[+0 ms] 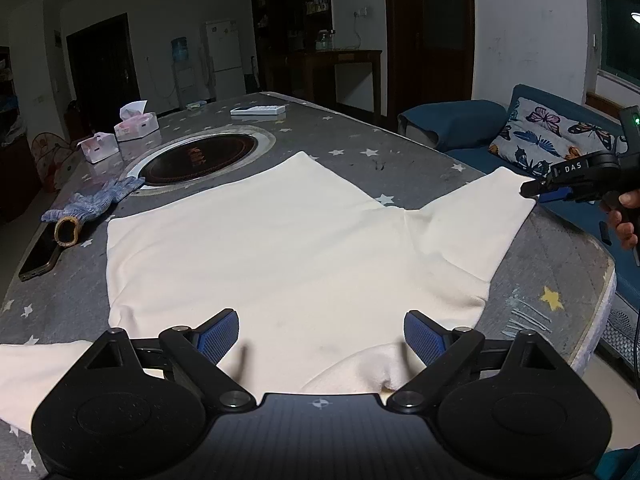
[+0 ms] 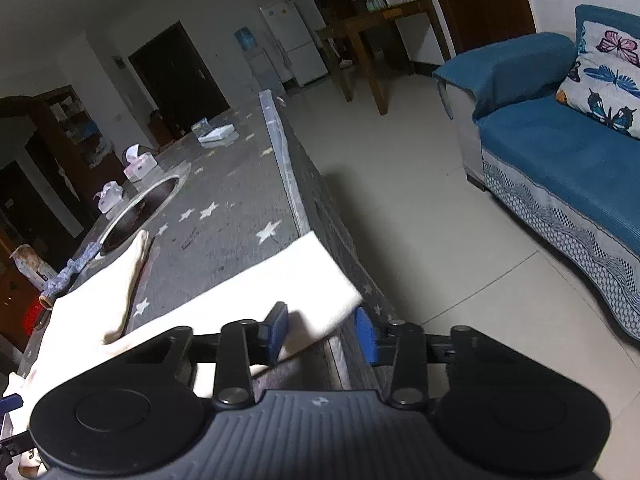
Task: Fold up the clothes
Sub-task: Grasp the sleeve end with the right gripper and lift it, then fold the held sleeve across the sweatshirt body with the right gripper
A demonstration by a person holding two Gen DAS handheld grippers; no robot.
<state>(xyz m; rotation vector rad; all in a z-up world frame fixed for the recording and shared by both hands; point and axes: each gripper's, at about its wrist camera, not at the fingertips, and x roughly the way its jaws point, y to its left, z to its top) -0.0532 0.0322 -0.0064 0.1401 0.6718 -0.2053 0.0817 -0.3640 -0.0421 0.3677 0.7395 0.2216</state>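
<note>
Cream long-sleeved top [image 1: 280, 240] spread flat on the star-printed grey tablecloth [image 1: 360, 136], just in front of the round inset cooktop [image 1: 200, 158]. Left gripper [image 1: 320, 338] low over the near neckline, blue pads [image 1: 218, 336] wide apart, nothing between them. Right gripper [image 2: 322, 334] at the sleeve end [image 2: 320, 280] by the table's edge nearest the blue sofa [image 2: 560, 152], jaws apart with the cuff lying between the fingers, not clamped. Knitted glove [image 1: 92, 204] and dark phone [image 1: 38, 258] beside the cooktop, touching neither gripper; pink tissue boxes [image 1: 134, 122] beyond it.
</note>
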